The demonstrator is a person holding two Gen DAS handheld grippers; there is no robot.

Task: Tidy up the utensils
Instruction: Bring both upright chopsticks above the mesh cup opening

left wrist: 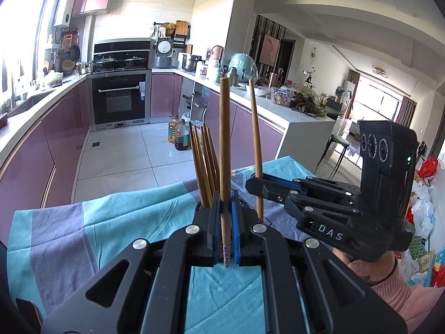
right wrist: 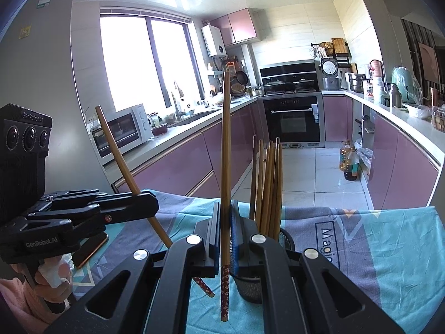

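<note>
My left gripper (left wrist: 225, 208) is shut on a brown wooden chopstick (left wrist: 224, 139) that stands nearly upright, patterned red end down. In the right wrist view the same left gripper (right wrist: 144, 199) holds that chopstick (right wrist: 119, 153) tilted to the left. My right gripper (right wrist: 225, 217) is shut on a second chopstick (right wrist: 225, 139), also upright; from the left wrist it appears as a gripper (left wrist: 257, 181) clamping a stick (left wrist: 255, 128). Just behind both grippers a black mesh holder (right wrist: 251, 286) carries several chopsticks (right wrist: 268, 189) (left wrist: 204, 164). The holder's body is mostly hidden in the left wrist view.
A teal and grey cloth (right wrist: 389, 250) covers the table (left wrist: 83, 222), whose far edge drops to a tiled floor. A phone (right wrist: 90, 246) lies on the cloth at the left. A hand holding a tissue (right wrist: 52, 272) grips the left tool. Oil bottles (right wrist: 349, 164) stand on the floor.
</note>
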